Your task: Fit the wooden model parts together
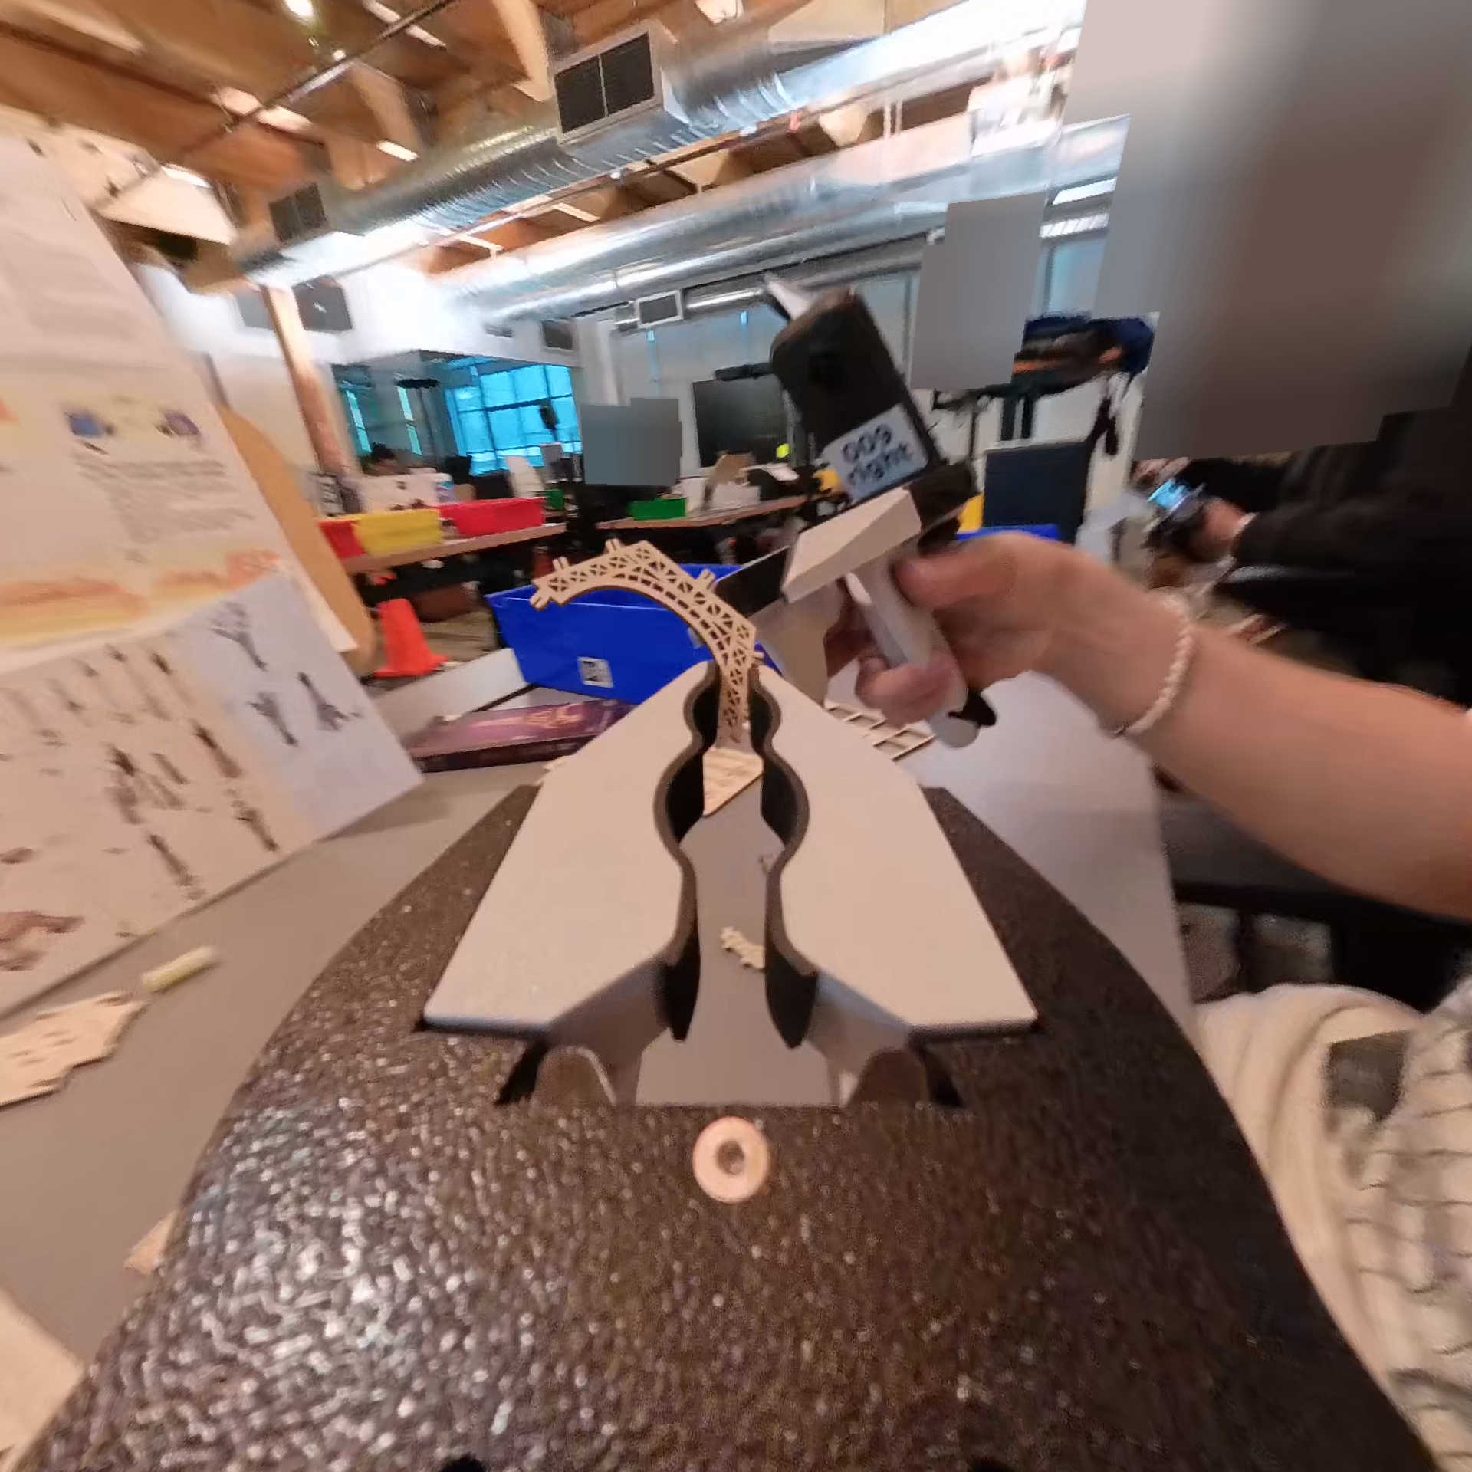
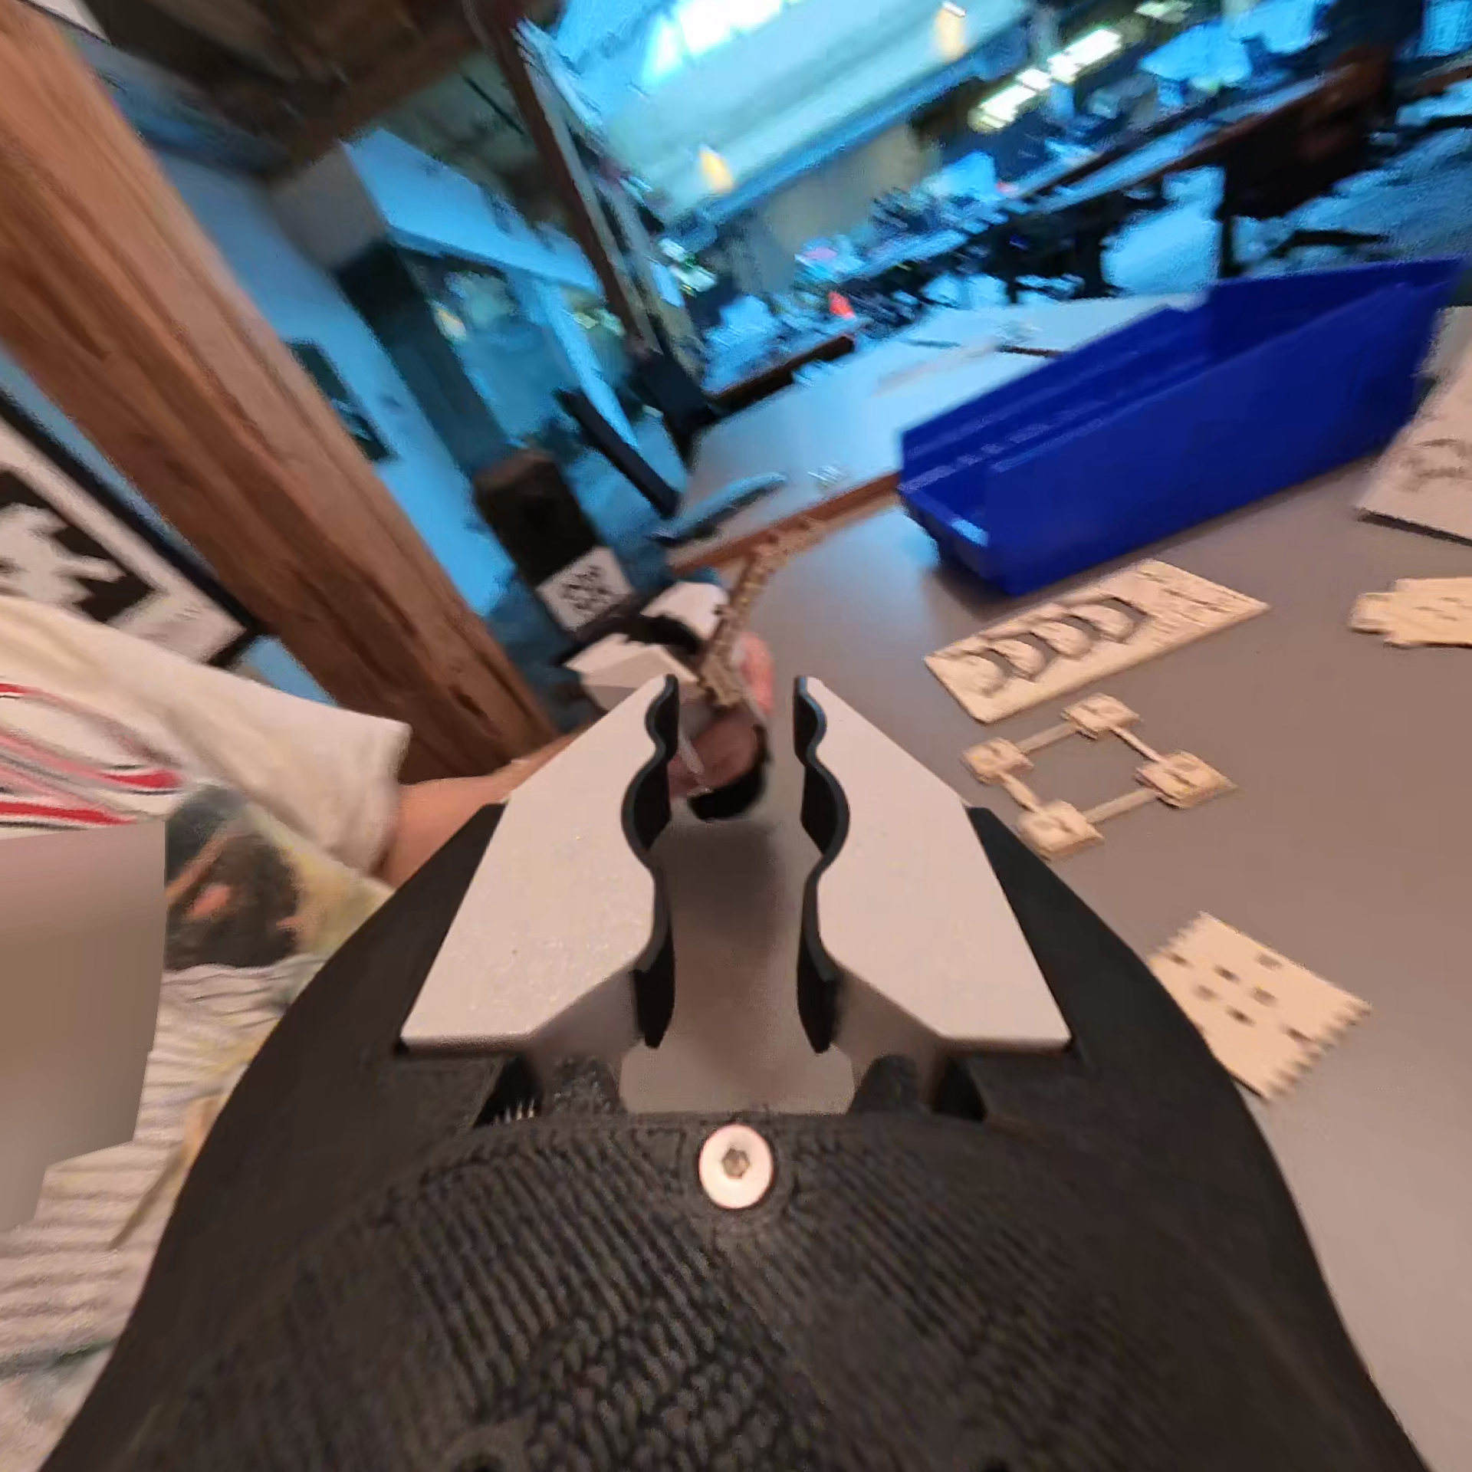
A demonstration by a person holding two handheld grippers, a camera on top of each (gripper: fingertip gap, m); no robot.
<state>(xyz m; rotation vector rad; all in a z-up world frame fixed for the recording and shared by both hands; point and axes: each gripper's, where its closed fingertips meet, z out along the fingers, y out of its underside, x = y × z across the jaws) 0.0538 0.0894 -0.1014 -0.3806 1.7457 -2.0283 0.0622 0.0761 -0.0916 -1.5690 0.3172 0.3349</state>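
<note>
Pale laser-cut wood arches up from our left tool (image 1: 729, 701), whose grey fingertips are clamped on the foot of a curved lattice piece (image 1: 677, 593), held raised above the grey counter (image 1: 334, 892). Behind it sits a blue bin (image 1: 605, 645); an instruction sheet (image 1: 135, 637) stands at the left, a dark purple box (image 1: 518, 729) lies flat on the counter. Our right hand (image 1: 980, 621) grips the right tool's handle, lifted just beyond the lattice piece.

From the right wrist view, our right tool (image 2: 734, 701) has its fingers apart with nothing between them, pointed toward the lattice piece (image 2: 737, 629) in the left tool beyond. On the counter (image 2: 1314, 836) to the right lie a square frame with four corner blocks (image 2: 1095, 773), a punched-out sheet (image 2: 1095, 637) and a toothed panel with holes (image 2: 1254, 1000), near the blue bin (image 2: 1179, 430).
</note>
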